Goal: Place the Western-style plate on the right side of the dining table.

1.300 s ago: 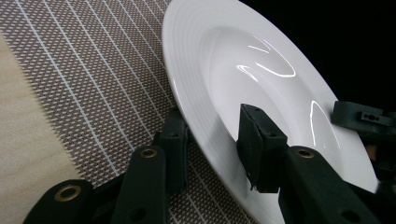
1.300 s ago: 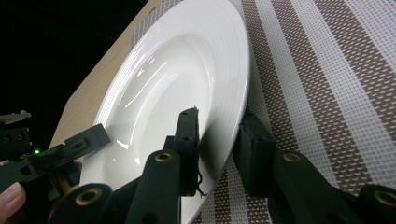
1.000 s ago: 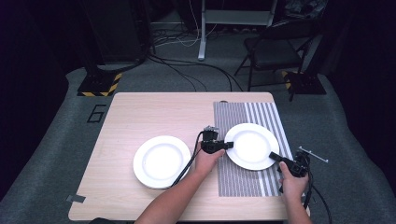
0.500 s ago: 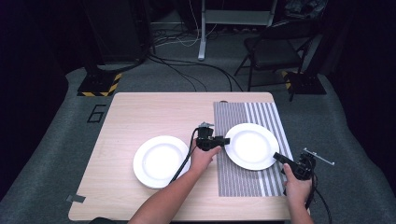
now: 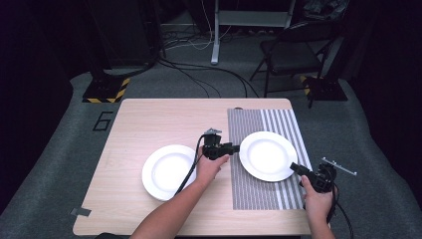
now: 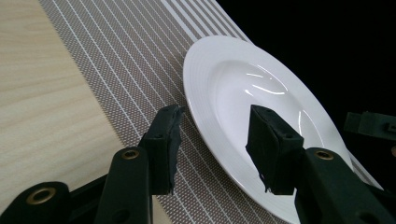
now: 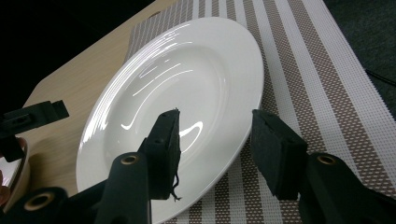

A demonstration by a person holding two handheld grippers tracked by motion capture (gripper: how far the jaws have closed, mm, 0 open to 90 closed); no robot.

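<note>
A white plate point(image 5: 267, 155) lies on a brown-and-white striped placemat point(image 5: 259, 194). My left gripper point(image 5: 234, 148) is at the plate's left rim, its jaws just opened. In the left gripper view the gripper point(image 6: 217, 144) straddles the plate's point(image 6: 252, 93) rim without pressing on it. My right gripper point(image 5: 293, 167) is at the plate's near right rim and has also just been opening. In the right gripper view it point(image 7: 217, 154) stands open over the plate's point(image 7: 187, 88) edge. A second white plate point(image 5: 168, 171) rests on the bare wooden table point(image 5: 149, 124).
The placemat covers the table's right part up to its edge. Beyond the table stand a dark folding chair point(image 5: 293, 55), a white stand leg point(image 5: 216, 35) and floor cables point(image 5: 199, 74). A hazard-striped base point(image 5: 107, 92) sits at the far left corner.
Both grippers have let go of the plate's rim and their jaws have widened. The left one has drawn back slightly to the left and lifted a little. The plate has stayed put on the placemat.
</note>
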